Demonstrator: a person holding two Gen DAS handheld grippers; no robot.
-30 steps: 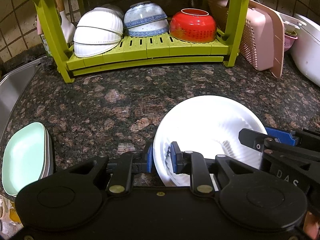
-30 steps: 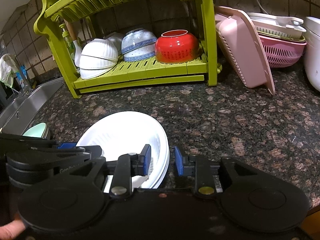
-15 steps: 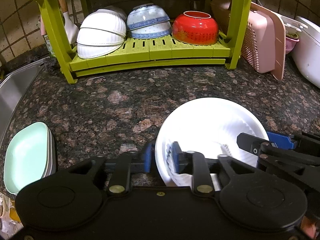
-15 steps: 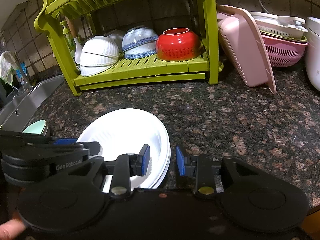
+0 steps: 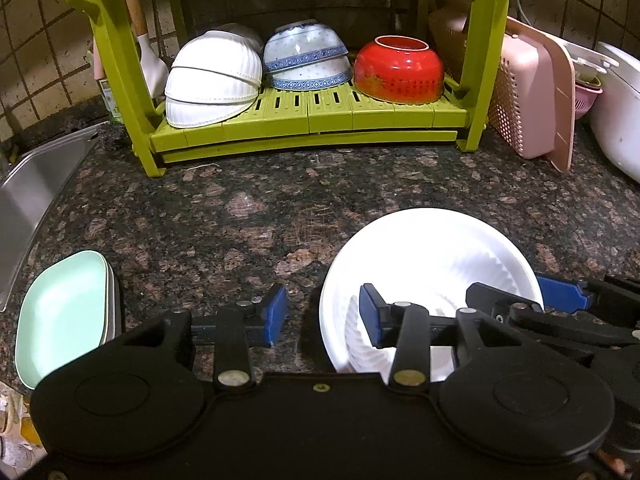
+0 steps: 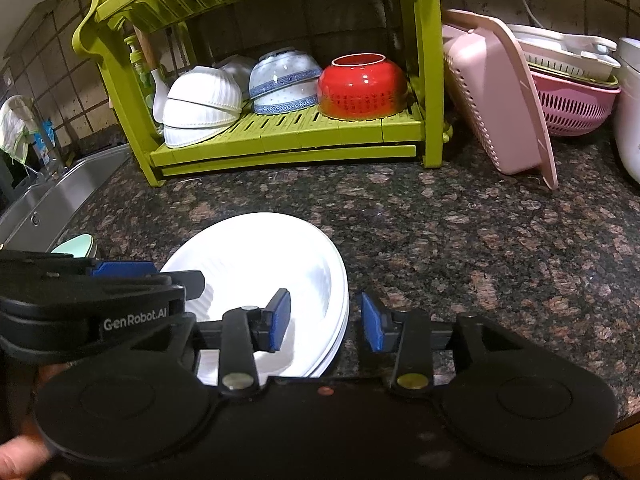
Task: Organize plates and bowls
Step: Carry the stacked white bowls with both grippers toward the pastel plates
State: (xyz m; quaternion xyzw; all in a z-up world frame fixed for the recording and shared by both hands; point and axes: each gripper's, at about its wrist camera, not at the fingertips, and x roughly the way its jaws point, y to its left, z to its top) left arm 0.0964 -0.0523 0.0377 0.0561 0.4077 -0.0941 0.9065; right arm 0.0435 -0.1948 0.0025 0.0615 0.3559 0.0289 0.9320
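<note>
Both hand-held grippers (image 5: 322,318) (image 6: 325,316) open wide, straddling flat white plates' (image 6: 272,256) rims, holding nothing.

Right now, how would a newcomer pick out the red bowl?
Find the green dish rack against the tiled wall. On its lower shelf, upturned bowls sit in a row; the red bowl is rightmost, beside the blue-patterned bowls, and the only red one.
</note>
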